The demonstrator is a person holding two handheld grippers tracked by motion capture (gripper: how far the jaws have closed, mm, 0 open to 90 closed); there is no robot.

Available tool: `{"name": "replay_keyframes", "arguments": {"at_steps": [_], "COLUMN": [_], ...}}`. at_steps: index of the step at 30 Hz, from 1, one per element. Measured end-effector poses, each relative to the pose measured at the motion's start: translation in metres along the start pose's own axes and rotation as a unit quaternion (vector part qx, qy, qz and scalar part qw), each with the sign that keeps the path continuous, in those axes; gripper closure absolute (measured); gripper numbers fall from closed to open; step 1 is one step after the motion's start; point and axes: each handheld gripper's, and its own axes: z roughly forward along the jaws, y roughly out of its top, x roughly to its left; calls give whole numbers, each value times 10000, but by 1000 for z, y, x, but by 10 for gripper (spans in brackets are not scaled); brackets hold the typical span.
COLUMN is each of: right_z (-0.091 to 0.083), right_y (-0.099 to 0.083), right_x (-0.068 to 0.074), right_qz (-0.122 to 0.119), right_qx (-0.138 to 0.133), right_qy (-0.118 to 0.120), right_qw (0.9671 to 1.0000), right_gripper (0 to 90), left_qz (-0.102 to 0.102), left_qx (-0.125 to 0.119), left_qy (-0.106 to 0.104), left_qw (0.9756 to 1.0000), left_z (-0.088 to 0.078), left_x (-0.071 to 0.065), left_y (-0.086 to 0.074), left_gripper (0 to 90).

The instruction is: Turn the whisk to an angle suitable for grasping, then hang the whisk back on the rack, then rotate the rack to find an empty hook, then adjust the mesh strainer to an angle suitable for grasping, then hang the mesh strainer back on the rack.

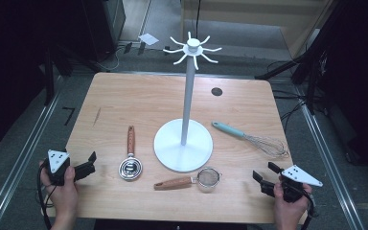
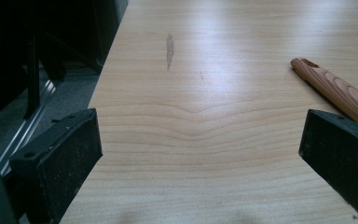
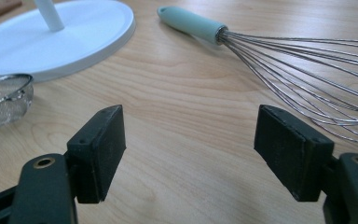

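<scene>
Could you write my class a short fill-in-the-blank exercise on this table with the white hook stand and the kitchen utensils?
1. The whisk has a handle coloured ____.
2. The white stand is in the ____ of the table.
3. The jaws of the right gripper are ____, with nothing between them.
4. The small sieve has a handle made of ____.

Missing words: teal; middle; open; wood.
</scene>
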Motion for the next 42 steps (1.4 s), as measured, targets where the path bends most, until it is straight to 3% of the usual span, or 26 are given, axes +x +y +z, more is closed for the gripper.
{"name": "replay_keyframes", "arguments": {"at_steps": [3, 4, 6, 7, 8, 13, 14, 16, 18, 20, 23, 26, 30, 31, 33, 34, 35, 38, 41, 42], "right_z": [0, 1, 1, 4, 5, 8, 9, 10, 13, 15, 16, 18, 20, 23, 26, 31, 31, 39, 42, 46], "right_y": [2, 5, 6, 8, 8, 20, 28, 31, 43, 49, 56, 75, 86, 91, 96, 101, 101, 112, 117, 122], "right_x": [1, 1, 1, 2, 3, 13, 15, 17, 23, 23, 21, 18, 18, 18, 21, 23, 23, 23, 20, 16], "right_qz": [-144, -343, -426, -509, -554, -870, -810, -840, -1050, -1109, -1131, -1232, -1345, -1381, -1541, -1736, -1736, -1947, -1934, -1966], "right_qx": [105, 229, 298, 470, 552, 719, 845, 903, 1182, 1289, 1297, 1389, 1459, 1463, 1531, 1680, 1680, 1811, 1846, 1944], "right_qy": [-22, -54, -29, 22, 34, 23, 227, 291, 216, 146, 75, 47, -2, -82, -219, -210, -210, -267, -252, -242], "right_qw": [9998, 9991, 9986, 9976, 9969, 9936, 9929, 9919, 9872, 9853, 9851, 9826, 9801, 9795, 9759, 9702, 9702, 9636, 9633, 9607], "right_gripper": [257, 263, 254, 240, 240, 267, 300, 304, 314, 320, 322, 320, 285, 322, 354, 358, 358, 354, 353, 380], "left_qz": [114, 195, 236, 195, 172, 47, 144, 224, 254, 48, -48, -34, 45, 63, 29, 11, 11, 15, 36, 78], "left_qx": [13, -19, -133, -202, -245, -84, -162, -188, -119, -96, -72, -36, 9, 29, 30, 39, 39, 38, 50, 62], "left_qy": [-21, -44, 60, 258, 327, 511, 527, 469, 353, 187, 92, 86, 137, 119, 97, 81, 81, 40, 55, 46], "left_qw": [9999, 9998, 9996, 9993, 9990, 9986, 9984, 9985, 9990, 9998, 9999, 10000, 9999, 9999, 9999, 10000, 10000, 10000, 10000, 9999], "left_z": [1, 1, -1, -3, -3, 1, -1, -1, 0, 0, -1, 0, 2, 2, 2, 2, 2, 3, 3, 3], "left_x": [-2, -3, -5, -6, -6, -5, -7, -8, -7, -2, 1, 0, -2, -2, -2, -1, -1, -1, -1, -2], "left_y": [0, 0, -1, -2, -2, 0, -1, -1, -1, 0, 0, 0, 0, 1, 1, 1, 1, 1, 1, 1], "left_gripper": [0, 0, 0, 0, 0, 0, 0, 0, 0, 0, 0, 0, 0, 0, 0, 0, 0, 0, 0, 0]}}
